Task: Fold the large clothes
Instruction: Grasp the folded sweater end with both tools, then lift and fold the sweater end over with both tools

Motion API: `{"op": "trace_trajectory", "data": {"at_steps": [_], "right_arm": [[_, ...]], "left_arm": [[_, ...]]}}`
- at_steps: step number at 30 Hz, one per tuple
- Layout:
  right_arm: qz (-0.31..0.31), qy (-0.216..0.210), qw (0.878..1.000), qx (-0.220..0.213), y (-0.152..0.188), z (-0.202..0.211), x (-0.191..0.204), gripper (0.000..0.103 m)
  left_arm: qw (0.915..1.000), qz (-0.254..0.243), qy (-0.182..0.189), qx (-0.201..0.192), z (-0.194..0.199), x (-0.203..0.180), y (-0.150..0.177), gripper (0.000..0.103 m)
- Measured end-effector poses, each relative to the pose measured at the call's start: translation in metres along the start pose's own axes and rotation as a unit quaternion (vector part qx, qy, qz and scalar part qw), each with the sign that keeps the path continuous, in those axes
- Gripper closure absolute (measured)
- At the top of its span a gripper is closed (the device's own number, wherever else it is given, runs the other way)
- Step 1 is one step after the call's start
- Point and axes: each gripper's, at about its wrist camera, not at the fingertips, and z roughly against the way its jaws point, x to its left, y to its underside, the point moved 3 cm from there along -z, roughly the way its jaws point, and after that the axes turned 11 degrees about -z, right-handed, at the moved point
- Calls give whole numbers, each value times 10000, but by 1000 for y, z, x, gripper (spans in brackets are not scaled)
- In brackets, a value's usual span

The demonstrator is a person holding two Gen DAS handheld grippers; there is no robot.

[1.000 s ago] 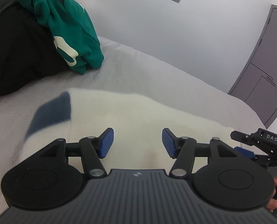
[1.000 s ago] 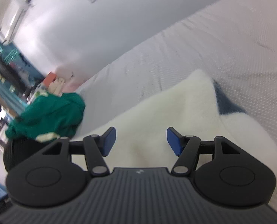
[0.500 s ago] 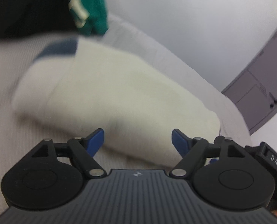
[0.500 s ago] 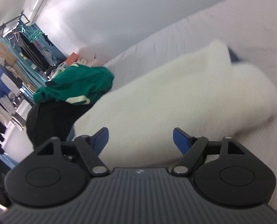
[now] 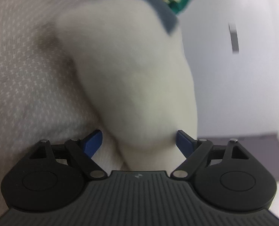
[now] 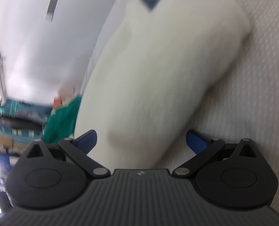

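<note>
Both tools stand spread wide: the left gripper [image 5: 139, 143] and right gripper [image 6: 141, 142] each straddle a near end of the thick, cream fleece garment [image 5: 128, 79], apparently clamping nothing. Folded into a long bundle, it lies on the grey dotted bedspread [image 5: 26, 79]. It looks soft, bulky and light; gripping the layered ends seems best. Beyond the bundle lies a green sweatshirt [image 6: 61, 118]. No containers show.

- The cream garment [image 5: 132, 79] looks like soft, fuzzy fleece cloth, matt.
- The bed cover [image 5: 26, 79] is grey woven cloth with a fine raised pattern.
- The left gripper [image 5: 139, 141] has matt black ribbed plastic, blue pads and shiny metal pins.
- The green garment [image 6: 62, 116] is matt cloth.
</note>
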Motion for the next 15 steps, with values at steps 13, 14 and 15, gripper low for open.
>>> {"op": "trace_trajectory", "data": {"at_steps": [13, 14, 15], "right_arm": [[-271, -51, 9960, -851, -28, -14, 2, 19], [-263, -24, 9959, -862, -33, -9, -2, 28], [-286, -52, 9959, -861, -34, -7, -2, 36]], "left_arm": [[9973, -217, -453, -540, -20, 1, -30, 39], [9966, -341, -496, -554, -19, -3, -31, 42], [9959, -474, -517, -576, -18, -7, -30, 48]]}}
